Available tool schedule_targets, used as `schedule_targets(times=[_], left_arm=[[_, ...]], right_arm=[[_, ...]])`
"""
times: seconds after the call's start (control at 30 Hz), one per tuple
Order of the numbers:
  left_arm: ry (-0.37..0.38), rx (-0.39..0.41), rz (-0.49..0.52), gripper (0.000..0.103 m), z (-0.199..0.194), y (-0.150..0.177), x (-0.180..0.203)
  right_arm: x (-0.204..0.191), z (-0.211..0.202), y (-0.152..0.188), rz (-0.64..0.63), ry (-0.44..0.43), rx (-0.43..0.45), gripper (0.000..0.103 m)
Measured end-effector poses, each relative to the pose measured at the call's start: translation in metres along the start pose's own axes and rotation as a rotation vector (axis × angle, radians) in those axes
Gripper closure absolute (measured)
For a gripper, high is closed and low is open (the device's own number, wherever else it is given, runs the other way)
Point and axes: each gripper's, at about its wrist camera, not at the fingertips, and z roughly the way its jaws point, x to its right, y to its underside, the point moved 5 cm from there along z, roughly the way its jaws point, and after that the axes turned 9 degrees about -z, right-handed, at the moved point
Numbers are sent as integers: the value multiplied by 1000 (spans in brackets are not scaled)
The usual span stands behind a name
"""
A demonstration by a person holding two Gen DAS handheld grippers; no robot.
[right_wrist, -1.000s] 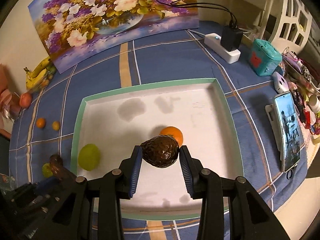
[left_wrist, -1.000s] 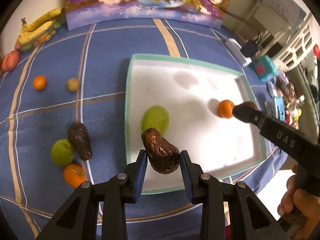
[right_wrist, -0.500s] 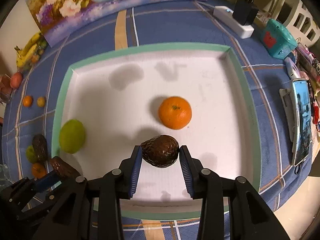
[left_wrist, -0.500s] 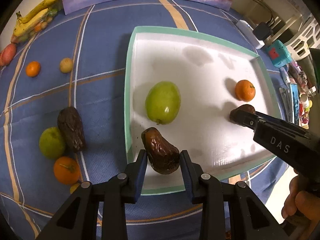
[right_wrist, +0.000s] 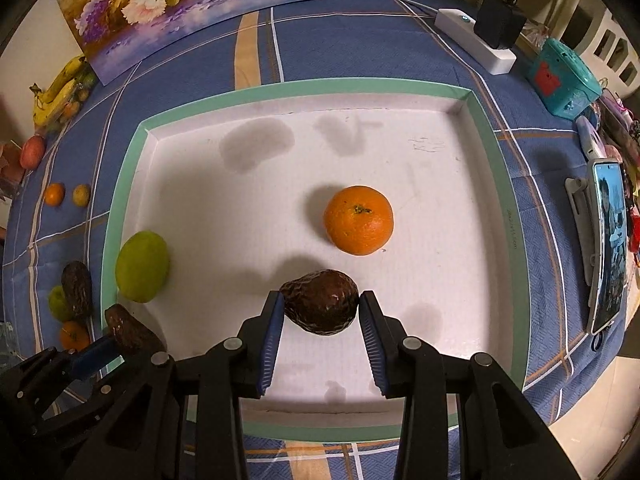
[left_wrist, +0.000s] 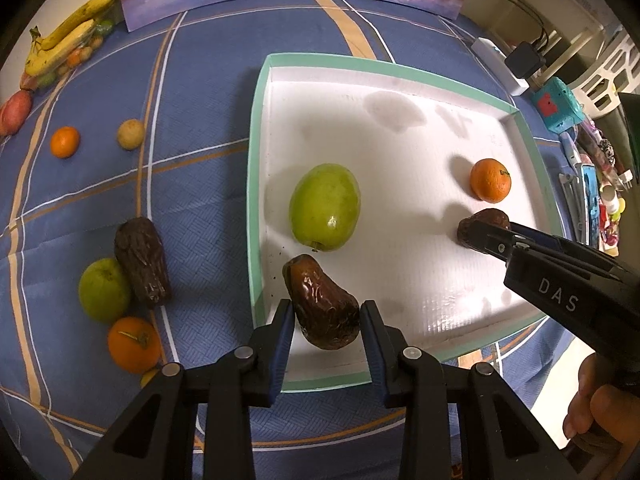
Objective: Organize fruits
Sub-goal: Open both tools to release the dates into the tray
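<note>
My left gripper point(left_wrist: 325, 314) is shut on a dark brown avocado point(left_wrist: 320, 308), low over the near left corner of the white tray point(left_wrist: 256, 184). A green mango point(left_wrist: 325, 212) lies in the tray just beyond it. My right gripper point(right_wrist: 321, 305) is shut on a second brown avocado point(right_wrist: 320, 300) over the tray's point(right_wrist: 120, 200) near middle, with an orange point(right_wrist: 358, 220) lying just behind it. In the left wrist view the right gripper point(left_wrist: 478, 236) comes in from the right. In the right wrist view the left gripper point(right_wrist: 120, 340) shows at bottom left.
On the blue cloth left of the tray lie a third avocado point(left_wrist: 141, 256), a green fruit point(left_wrist: 103, 290), an orange point(left_wrist: 134, 344), a small orange point(left_wrist: 64, 142) and a yellowish fruit point(left_wrist: 130, 134). Bananas point(left_wrist: 64, 48) lie far left. A phone point(right_wrist: 608, 248), a power strip point(right_wrist: 474, 40) and a teal box point(right_wrist: 562, 76) stand right.
Both grippers have come down toward the tray with their avocados still held; the tray and its fruit look larger and closer. Over the last half second they have kept still.
</note>
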Motion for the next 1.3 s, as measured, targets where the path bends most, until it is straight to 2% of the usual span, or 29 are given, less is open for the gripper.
schedule_targets(times=[0.13,0.23,0.6,1.3], left_arm=[[-2,-4,2,64,0,-1,-1],[5,2,2,59,-2,-2,-1],[34,87,-3,59,-32,-9,-4],[62,165,-293,59,-61,-32,-90]], right_arm=[[-1,0,0,-3,4,-2,63],[0,-2,-2,-4,17,6,61],[1,-32,-12,7,14,108,60],[-17,-40,-17,-40,-12,133,61]])
